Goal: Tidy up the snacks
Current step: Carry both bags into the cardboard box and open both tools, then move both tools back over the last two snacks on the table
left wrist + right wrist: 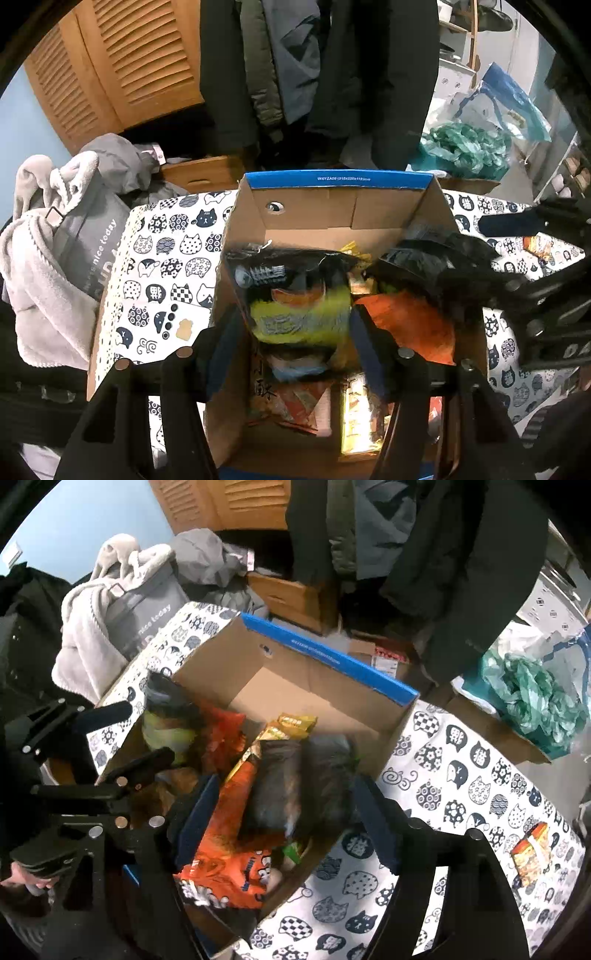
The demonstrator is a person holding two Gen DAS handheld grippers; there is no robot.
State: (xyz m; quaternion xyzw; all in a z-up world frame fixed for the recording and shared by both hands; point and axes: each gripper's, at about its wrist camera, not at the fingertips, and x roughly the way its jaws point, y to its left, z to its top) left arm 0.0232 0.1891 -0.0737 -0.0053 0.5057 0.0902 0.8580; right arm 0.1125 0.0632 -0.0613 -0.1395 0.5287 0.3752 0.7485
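Note:
An open cardboard box point(332, 179) point(332, 661) with a blue rim holds several snack bags. My left gripper point(295, 317) hovers over its near left part, jaws apart. A black and yellow-green bag point(299, 306) lies blurred between the fingers, and the pads are not pressing on it. My right gripper point(288, 781) stands open over the box's near end. A dark bag point(303, 786) lies between its fingers, resting on orange bags point(225, 871), with a gap at the left pad. Each gripper also shows at the edge of the other's view.
The box stands on a table with a cat-print cloth point(166, 258) point(461, 775). A small orange snack packet point(532, 853) lies on the cloth right of the box. Grey towels and a grey bag point(85, 236) sit left. Coats point(295, 74) hang behind, with a green plastic bag point(532, 698) far right.

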